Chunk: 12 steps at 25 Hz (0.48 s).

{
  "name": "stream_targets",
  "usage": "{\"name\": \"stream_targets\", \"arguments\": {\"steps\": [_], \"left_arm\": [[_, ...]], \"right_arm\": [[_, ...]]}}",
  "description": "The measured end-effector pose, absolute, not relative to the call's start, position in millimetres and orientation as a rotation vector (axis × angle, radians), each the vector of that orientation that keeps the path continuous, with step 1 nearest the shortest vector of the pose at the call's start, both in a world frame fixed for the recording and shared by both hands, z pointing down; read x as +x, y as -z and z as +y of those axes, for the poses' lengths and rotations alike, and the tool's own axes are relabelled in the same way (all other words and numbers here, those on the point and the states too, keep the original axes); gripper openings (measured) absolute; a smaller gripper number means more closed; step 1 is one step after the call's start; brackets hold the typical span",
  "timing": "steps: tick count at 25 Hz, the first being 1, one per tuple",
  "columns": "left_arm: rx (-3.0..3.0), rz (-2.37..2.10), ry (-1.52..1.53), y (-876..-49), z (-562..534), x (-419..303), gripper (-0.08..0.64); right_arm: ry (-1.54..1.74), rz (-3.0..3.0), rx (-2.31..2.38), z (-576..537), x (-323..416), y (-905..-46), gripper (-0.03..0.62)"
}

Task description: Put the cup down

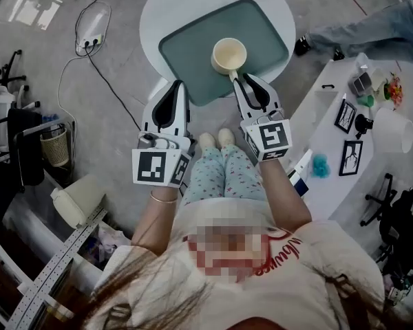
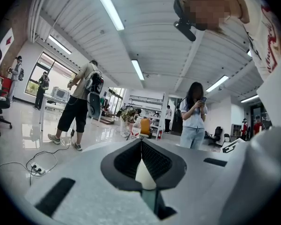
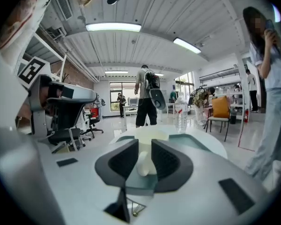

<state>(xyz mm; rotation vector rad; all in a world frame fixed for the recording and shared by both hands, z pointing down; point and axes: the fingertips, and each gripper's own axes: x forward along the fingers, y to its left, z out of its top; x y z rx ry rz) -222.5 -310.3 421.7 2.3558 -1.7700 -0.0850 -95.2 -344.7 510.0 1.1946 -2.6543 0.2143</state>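
A cream cup [image 1: 228, 55] stands upright on the green tray [image 1: 182, 47] on a round white table [image 1: 155, 9]. Its handle points toward me. My right gripper [image 1: 242, 80] reaches over the tray's near edge and is shut on that handle. In the right gripper view the handle fills the gap at the right gripper [image 3: 144, 162], and the cup [image 3: 147, 134] body rises just beyond. My left gripper [image 1: 176, 85] hovers at the tray's near left edge, shut and holding nothing. In the left gripper view the left gripper [image 2: 141, 146] shows its pads meeting.
A clear bottle [image 3: 180, 112] stands at the table's far edge. To the right is a white side table [image 1: 330, 136] with small items and picture frames. A power strip and cable [image 1: 89, 43] lie on the floor at left. Another person's legs [image 1: 372, 26] are at upper right.
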Motion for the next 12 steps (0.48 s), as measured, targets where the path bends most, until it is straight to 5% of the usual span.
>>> {"name": "stream_targets", "arguments": {"steps": [12], "left_arm": [[2.470, -1.754, 0.184, -333.2, -316.8, -212.6, 0.014]], "right_arm": [[0.124, -2.998, 1.285, -362.0, -114.1, -294.5, 0.060]]}}
